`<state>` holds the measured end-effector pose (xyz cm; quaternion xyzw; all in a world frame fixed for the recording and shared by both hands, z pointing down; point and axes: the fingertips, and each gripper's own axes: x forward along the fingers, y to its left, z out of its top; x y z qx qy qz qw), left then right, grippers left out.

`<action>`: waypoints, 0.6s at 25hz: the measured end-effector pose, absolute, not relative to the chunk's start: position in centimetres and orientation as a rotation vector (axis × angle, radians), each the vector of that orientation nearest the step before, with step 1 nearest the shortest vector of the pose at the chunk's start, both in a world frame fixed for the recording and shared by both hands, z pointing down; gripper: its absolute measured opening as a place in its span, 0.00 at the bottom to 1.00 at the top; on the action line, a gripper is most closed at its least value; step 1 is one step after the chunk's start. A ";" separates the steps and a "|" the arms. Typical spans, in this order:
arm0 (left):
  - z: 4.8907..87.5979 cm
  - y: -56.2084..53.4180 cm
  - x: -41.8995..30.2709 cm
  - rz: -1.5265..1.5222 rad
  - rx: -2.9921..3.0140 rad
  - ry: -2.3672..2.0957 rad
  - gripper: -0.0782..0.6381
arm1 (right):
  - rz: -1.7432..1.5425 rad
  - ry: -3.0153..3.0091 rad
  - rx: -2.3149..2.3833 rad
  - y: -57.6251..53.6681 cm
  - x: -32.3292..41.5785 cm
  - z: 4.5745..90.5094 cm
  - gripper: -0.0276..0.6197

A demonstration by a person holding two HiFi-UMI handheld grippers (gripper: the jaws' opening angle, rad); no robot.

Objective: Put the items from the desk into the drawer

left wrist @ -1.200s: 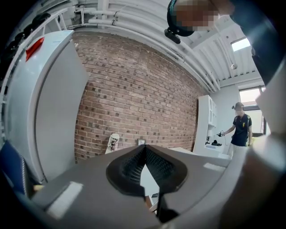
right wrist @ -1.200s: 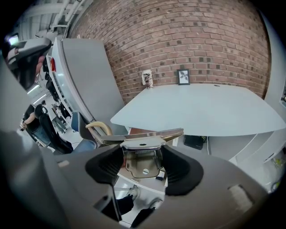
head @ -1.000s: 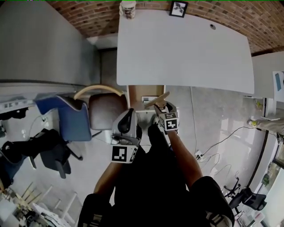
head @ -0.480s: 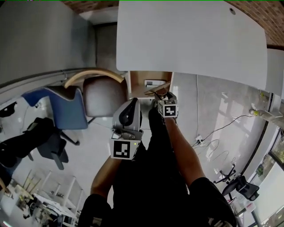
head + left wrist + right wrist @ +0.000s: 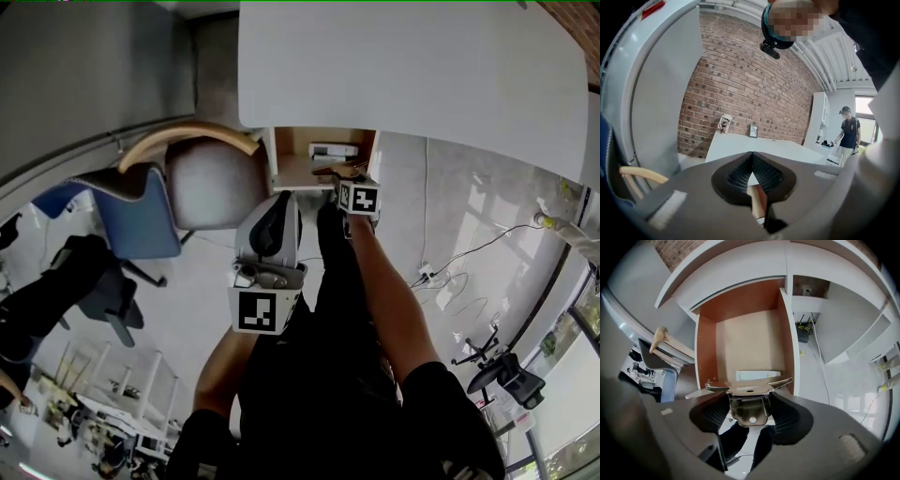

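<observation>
Clip clamped in right gripper, long edge crosswise, above drawer; left gripper closed, empty.

Head view steeply down onto drawer

Rear of drawer hidden under desk; desk cropped at top.

Probably an office, white desk, blue chair, brick wall
</observation>
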<state>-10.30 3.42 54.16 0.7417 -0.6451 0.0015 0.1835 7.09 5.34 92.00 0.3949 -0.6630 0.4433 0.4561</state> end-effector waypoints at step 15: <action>56.3 3.3 -10.7 0.026 2.059 -1.812 0.14 | 1.125 -1.461 1.000 5.2 7.9 96.0 0.46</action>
